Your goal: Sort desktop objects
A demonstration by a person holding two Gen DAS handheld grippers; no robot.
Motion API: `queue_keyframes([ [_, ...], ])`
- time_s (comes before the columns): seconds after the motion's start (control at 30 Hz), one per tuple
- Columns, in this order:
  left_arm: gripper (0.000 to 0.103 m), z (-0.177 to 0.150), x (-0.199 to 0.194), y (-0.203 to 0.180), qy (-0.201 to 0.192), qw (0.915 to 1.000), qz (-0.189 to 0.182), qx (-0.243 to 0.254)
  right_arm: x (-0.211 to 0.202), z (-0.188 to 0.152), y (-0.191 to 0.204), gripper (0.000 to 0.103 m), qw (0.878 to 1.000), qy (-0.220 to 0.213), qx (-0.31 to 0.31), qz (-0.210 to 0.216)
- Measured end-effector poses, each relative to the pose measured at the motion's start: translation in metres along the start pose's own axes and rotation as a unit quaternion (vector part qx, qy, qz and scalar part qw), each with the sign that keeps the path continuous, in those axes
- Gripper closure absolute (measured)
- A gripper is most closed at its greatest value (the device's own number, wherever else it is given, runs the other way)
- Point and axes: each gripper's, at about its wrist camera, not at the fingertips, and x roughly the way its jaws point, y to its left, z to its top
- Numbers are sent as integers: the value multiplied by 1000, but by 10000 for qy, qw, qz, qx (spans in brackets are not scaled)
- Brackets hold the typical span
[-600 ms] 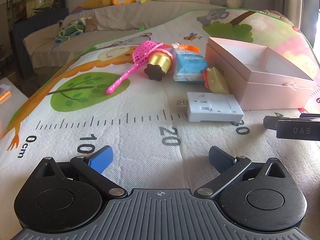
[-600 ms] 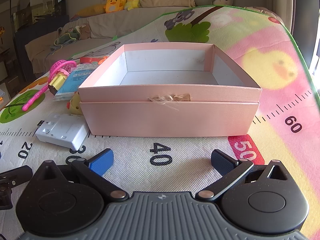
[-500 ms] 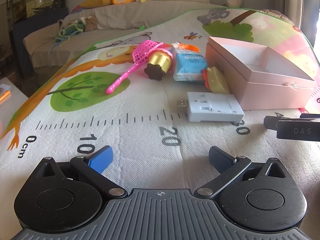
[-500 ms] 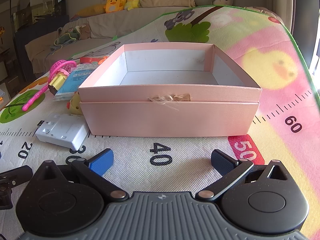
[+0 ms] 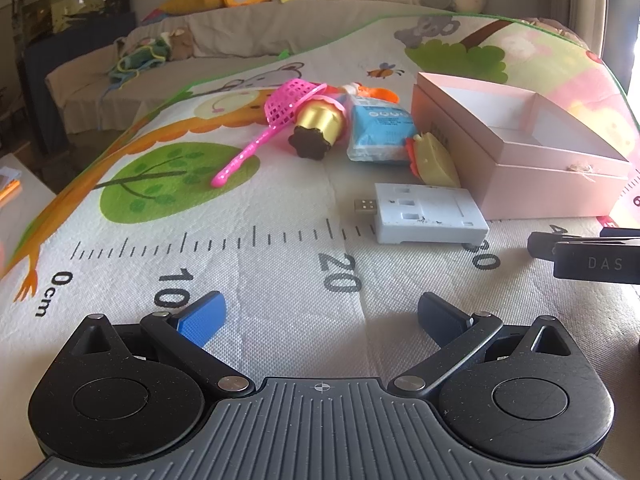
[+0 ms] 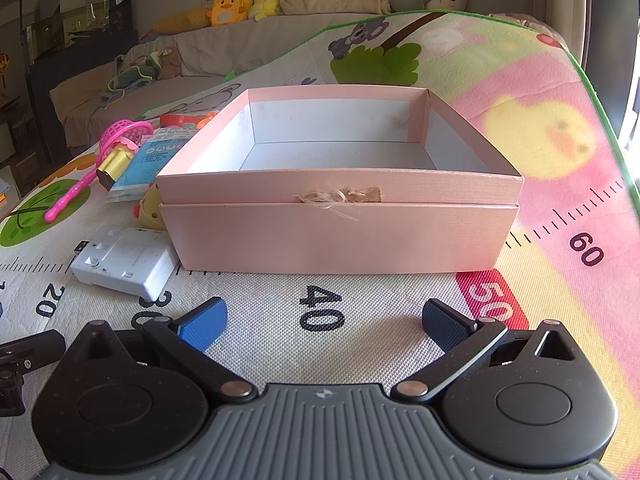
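Observation:
An open pink box (image 6: 340, 224) stands on the play mat, empty inside; it also shows in the left wrist view (image 5: 516, 160). Left of it lie a white USB adapter (image 5: 428, 214) (image 6: 124, 258), a yellow toy (image 5: 434, 160), a blue tissue pack (image 5: 378, 134), a gold-and-black cupcake toy (image 5: 318, 130) and a pink net scoop (image 5: 272, 124). My left gripper (image 5: 320, 314) is open and empty, low over the mat near the adapter. My right gripper (image 6: 324, 318) is open and empty, just in front of the box.
The mat (image 5: 260, 264) has printed ruler marks. A sofa with plush toys (image 6: 240, 4) runs along the back. The right gripper's side (image 5: 592, 260) shows at the right edge of the left wrist view. The mat's right edge (image 6: 600, 100) drops off.

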Motion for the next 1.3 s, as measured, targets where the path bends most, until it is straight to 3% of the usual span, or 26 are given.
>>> queue_keyframes([
  [0.43,0,2,-2,-1,32,10000,5,37,0,0,0,0,10000,11,25,27],
  [0.5,0,2,-3,-2,37,10000,33,41,-3,1,-1,0,9998,166,-44,123],
  [0.67,0,10,-9,-11,-89,9987,-487,157,-14,-3,0,0,9988,468,-55,144],
  [0.8,0,24,-10,-16,-515,9979,-233,307,-18,-2,0,0,9969,714,-263,216],
  [0.9,0,33,-11,-7,-782,9959,-30,456,-24,10,-8,0,9896,1265,-351,591],
  [0.93,0,37,-7,-1,-760,9959,65,485,-32,14,-9,0,9884,1242,-388,786],
  [1.0,0,45,2,12,-658,9969,210,388,-51,26,-3,0,9879,1067,-663,911],
  [1.13,0,61,9,53,-586,9979,64,-269,-70,76,23,0,9867,585,-1087,1059],
  [1.2,0,65,5,72,-784,9952,30,-586,-64,119,40,2,9864,387,-1089,1170],
  [1.3,0,69,-2,95,-1097,9902,-117,-860,-24,182,65,15,9871,324,-1016,1191],
])
